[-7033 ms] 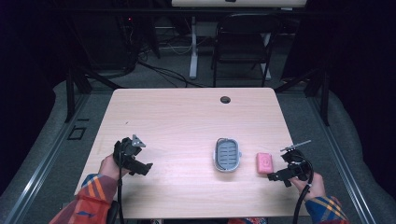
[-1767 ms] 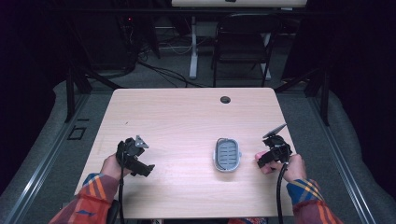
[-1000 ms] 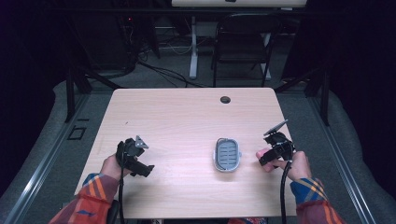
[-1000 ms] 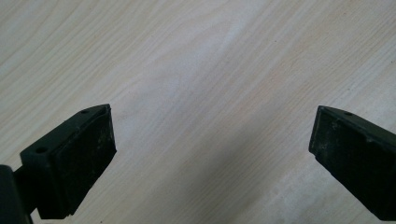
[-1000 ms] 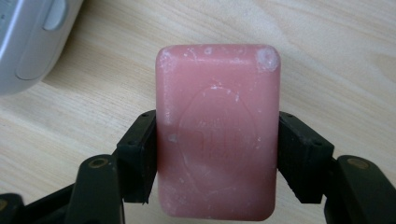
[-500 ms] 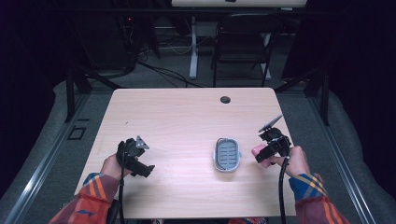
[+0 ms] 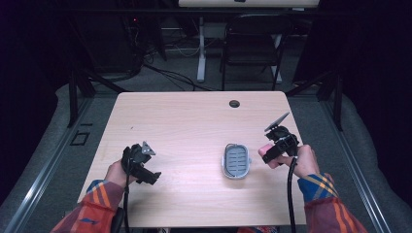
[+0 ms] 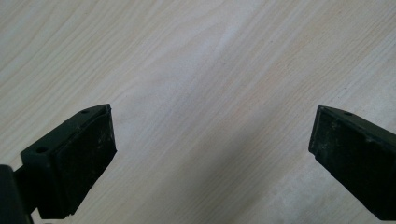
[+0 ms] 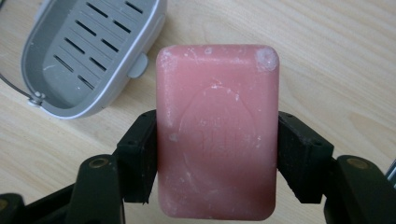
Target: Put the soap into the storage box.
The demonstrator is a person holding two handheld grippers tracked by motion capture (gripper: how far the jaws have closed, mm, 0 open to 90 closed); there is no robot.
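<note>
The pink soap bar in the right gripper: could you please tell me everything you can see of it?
The pink rectangular soap bar has rounded corners, a faint oval stamp on its face and whitish scuffs. It looks waxy and solid. The right gripper clamps its long sides between black fingers, holding it above the wooden table, beside the grey slotted plastic soap dish.

We see a pale wooden table (image 7: 184, 126) on grey carpet (image 7: 53, 145) — behind it a black folding chair (image 7: 252, 48), loose cables (image 7: 170, 77) and white desk legs (image 7: 200, 48) in darkness.
</note>
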